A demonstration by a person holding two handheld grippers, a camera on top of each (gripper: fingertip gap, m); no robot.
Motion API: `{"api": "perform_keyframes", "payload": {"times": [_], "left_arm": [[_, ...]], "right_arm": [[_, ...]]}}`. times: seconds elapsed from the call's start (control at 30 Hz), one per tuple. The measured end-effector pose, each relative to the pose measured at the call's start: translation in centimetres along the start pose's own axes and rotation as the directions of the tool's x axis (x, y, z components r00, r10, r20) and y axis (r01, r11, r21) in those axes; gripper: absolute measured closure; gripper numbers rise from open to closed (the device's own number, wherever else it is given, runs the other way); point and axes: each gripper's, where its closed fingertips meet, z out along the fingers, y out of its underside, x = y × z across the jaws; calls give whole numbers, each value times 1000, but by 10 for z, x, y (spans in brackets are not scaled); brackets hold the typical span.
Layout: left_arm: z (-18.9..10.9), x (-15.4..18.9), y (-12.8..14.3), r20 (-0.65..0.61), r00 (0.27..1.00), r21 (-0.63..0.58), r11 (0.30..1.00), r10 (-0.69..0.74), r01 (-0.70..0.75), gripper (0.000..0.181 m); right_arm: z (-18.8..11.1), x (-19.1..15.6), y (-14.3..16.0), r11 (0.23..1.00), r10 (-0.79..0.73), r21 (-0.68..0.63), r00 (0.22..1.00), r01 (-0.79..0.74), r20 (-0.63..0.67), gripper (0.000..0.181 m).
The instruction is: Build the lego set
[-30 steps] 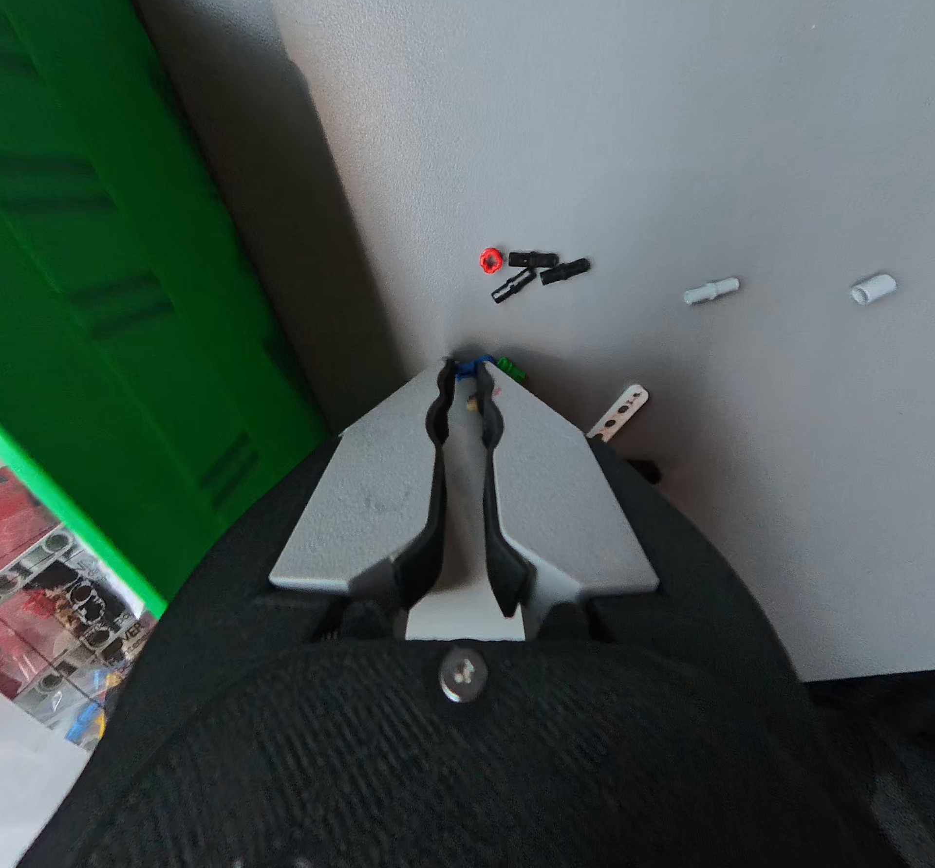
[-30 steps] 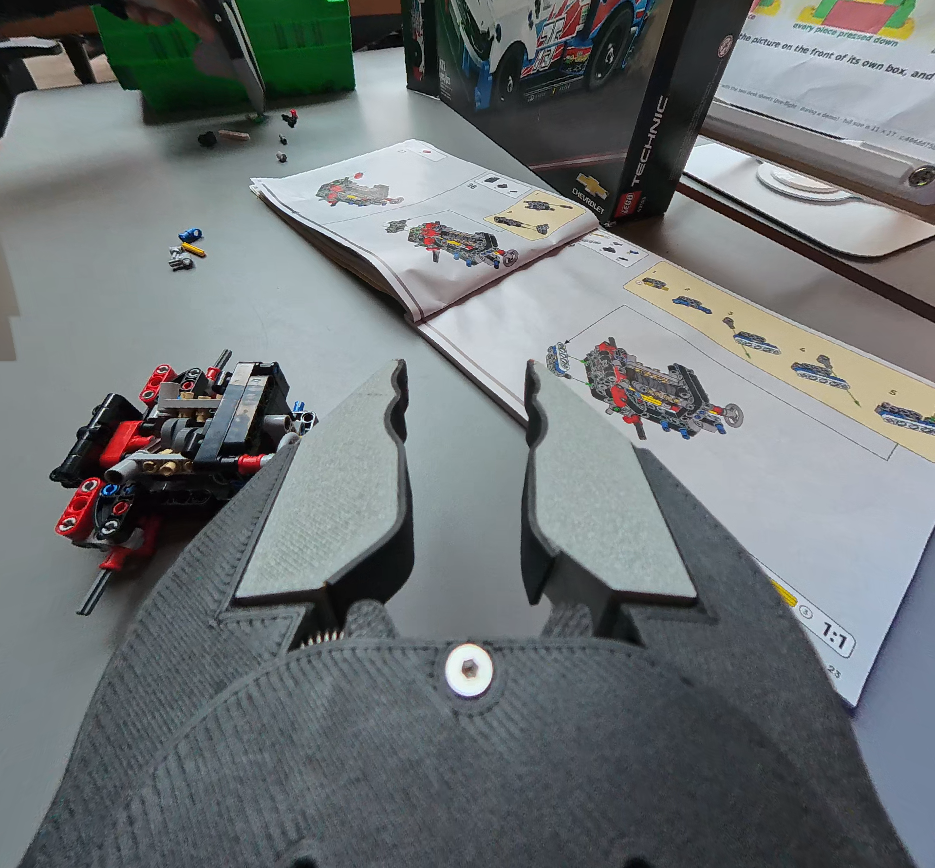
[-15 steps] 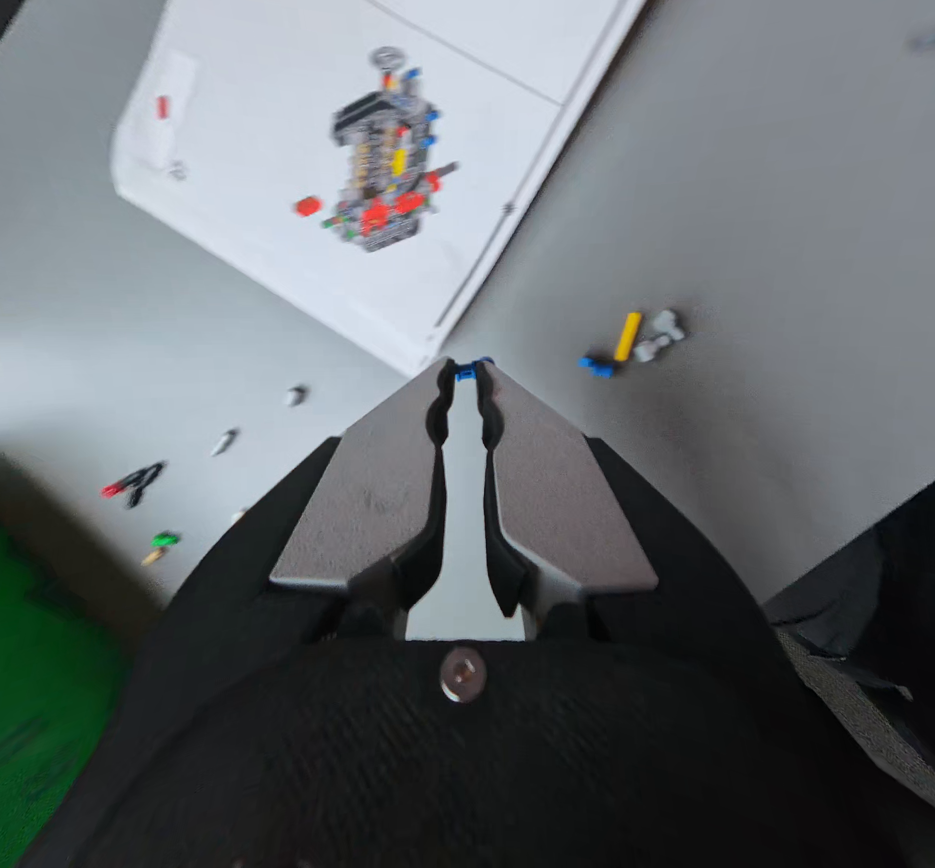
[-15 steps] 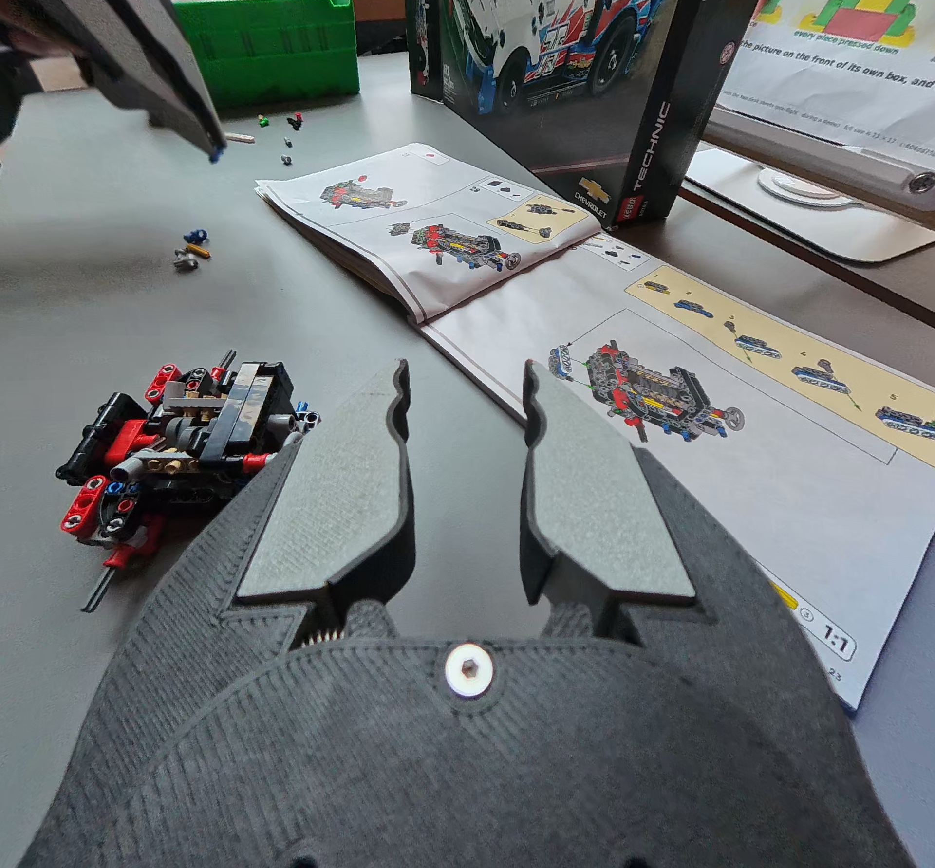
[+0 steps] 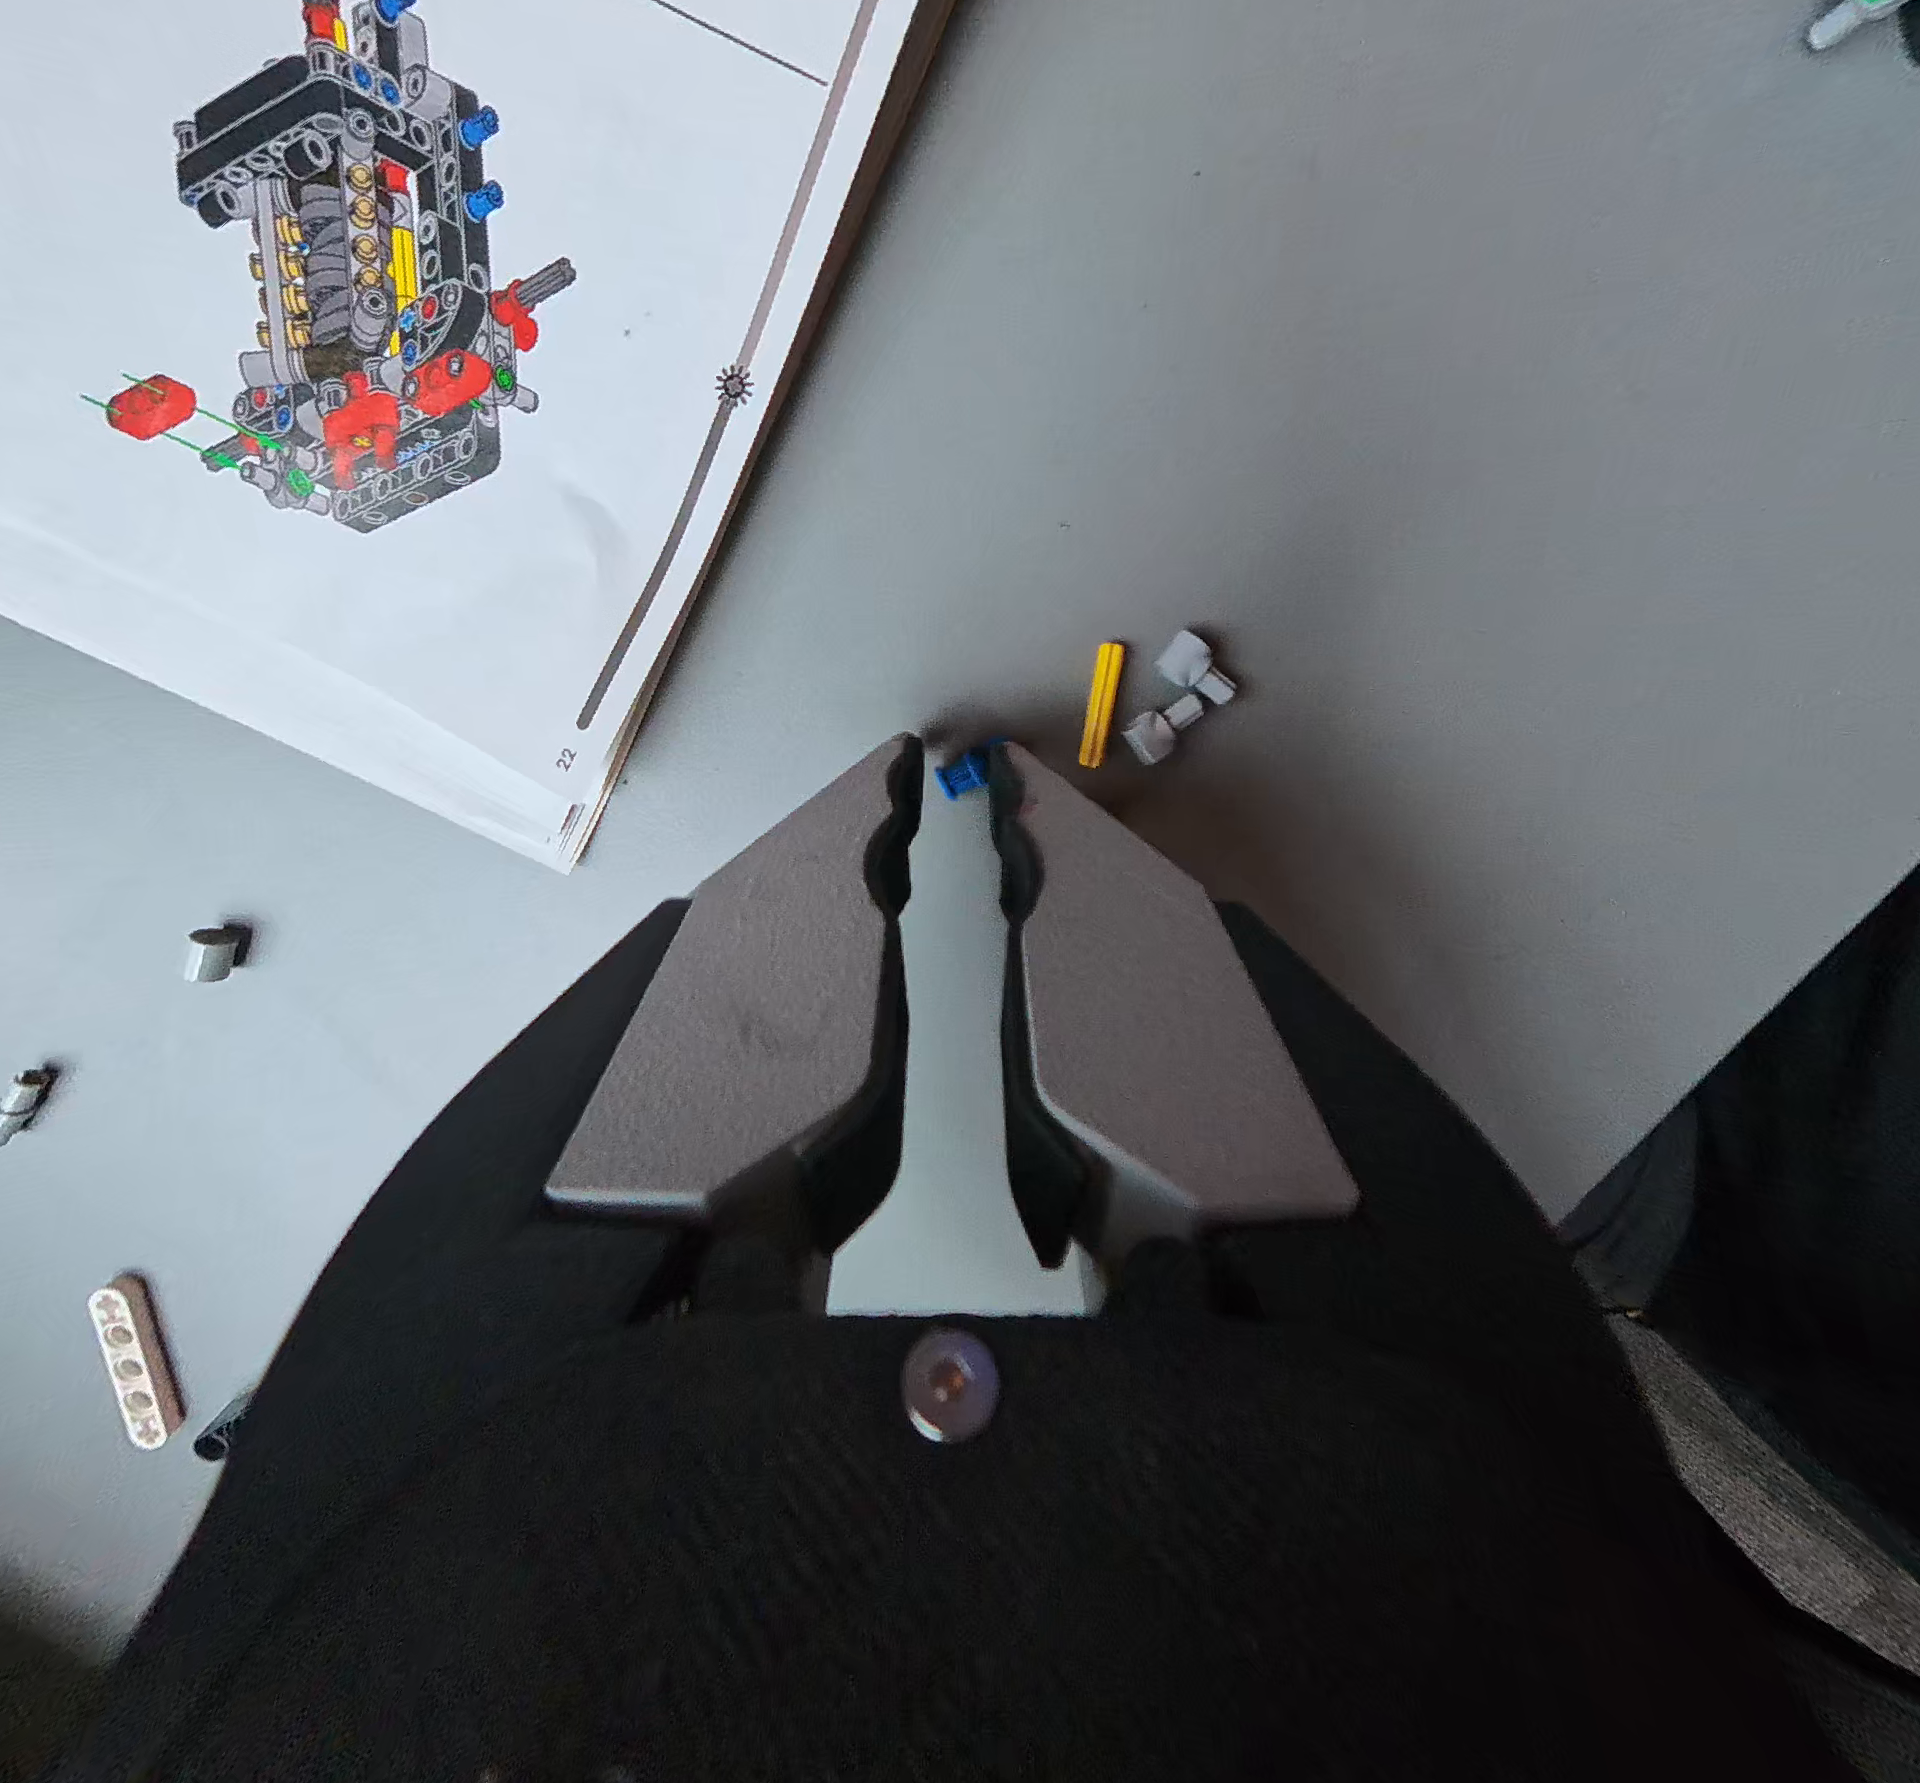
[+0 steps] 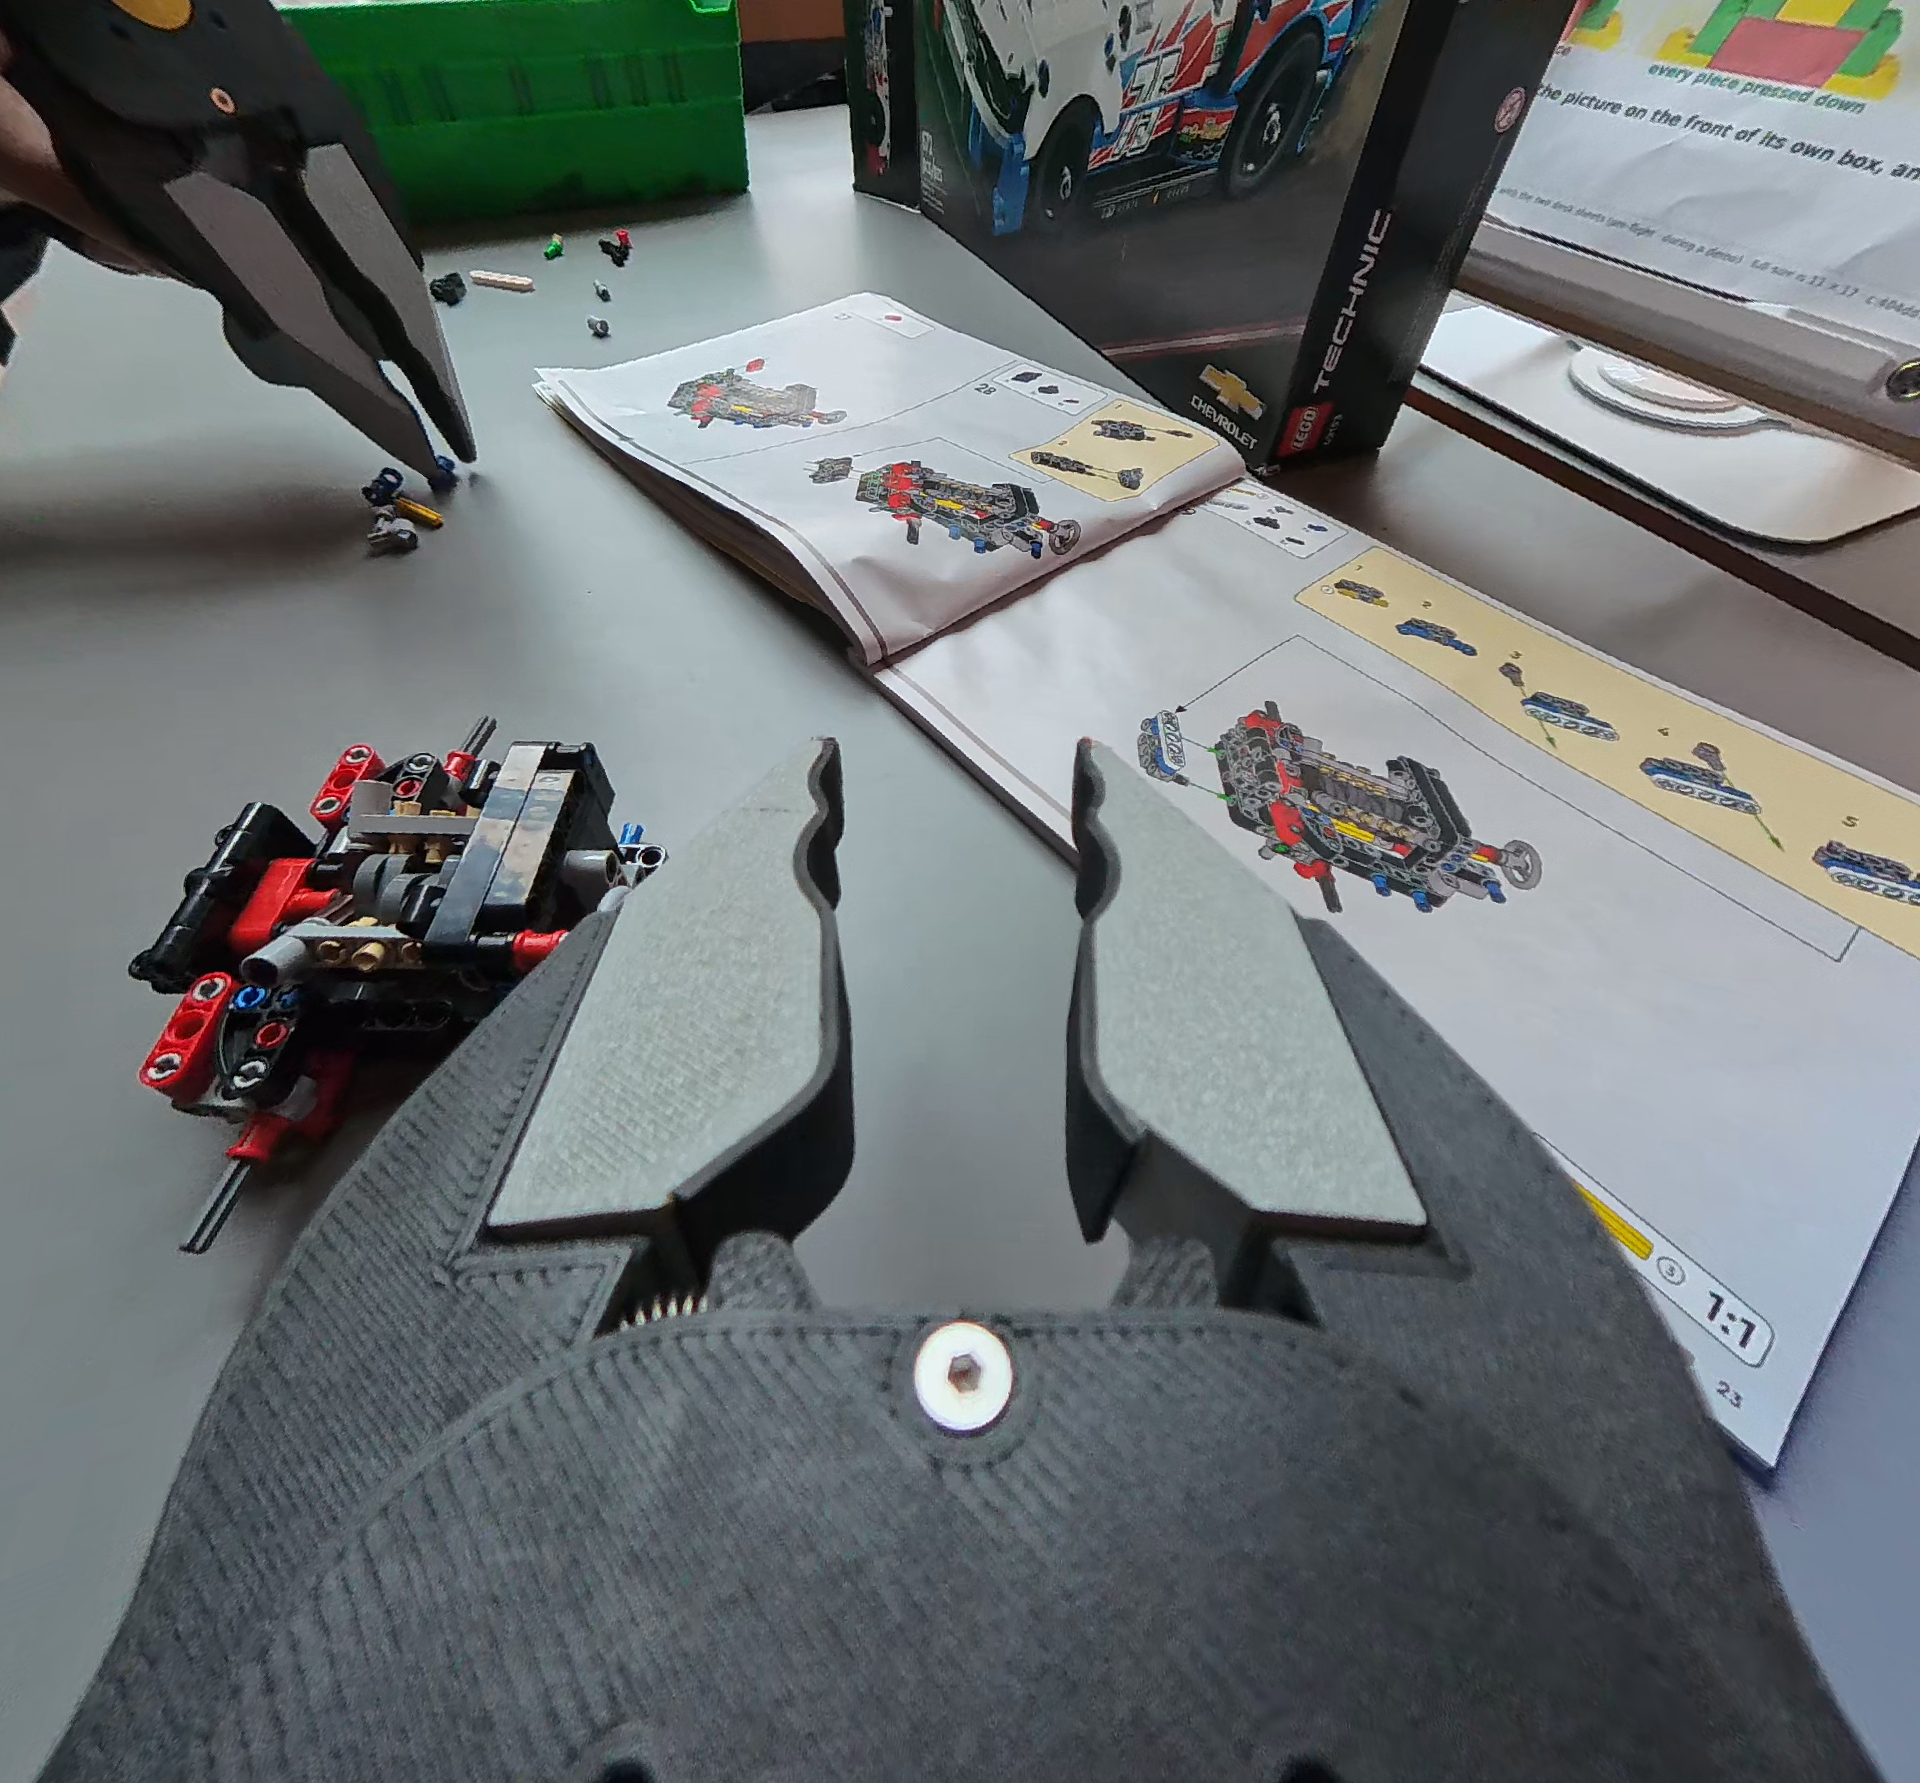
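Grey tabletop (image 6: 644,611) bare between booklet edge (image 6: 831,611) and model (image 6: 395,892)

The left tongs (image 5: 956,765) pointed down at the grey counter (image 5: 1351,331), their jaws slightly parted with a small blue peg (image 5: 961,774) at the tips, against the right-hand one. Just beside the tips lay a yellow rod (image 5: 1099,705) and two small grey connectors (image 5: 1179,699). An open instruction booklet (image 5: 623,538) with a drawing of the model lay to the upper left. Near the left edge sat a grey stub (image 5: 216,952) and a pale flat beam with holes (image 5: 133,1361).
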Motion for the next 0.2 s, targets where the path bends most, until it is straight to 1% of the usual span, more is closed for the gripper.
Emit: {"api": "perform_keyframes", "payload": {"times": [0.13,0.2], "left_arm": [[-5,-1,-3,9,1000,22,1000,-2,1,171],[-12,-5,-5,23,1000,52,999,-18,17,170]], "right_arm": [[0,0,0,1000,-1,-2,1000,1,0,140],[0,0,0,1000,-3,-3,1000,3,1,140]]}}
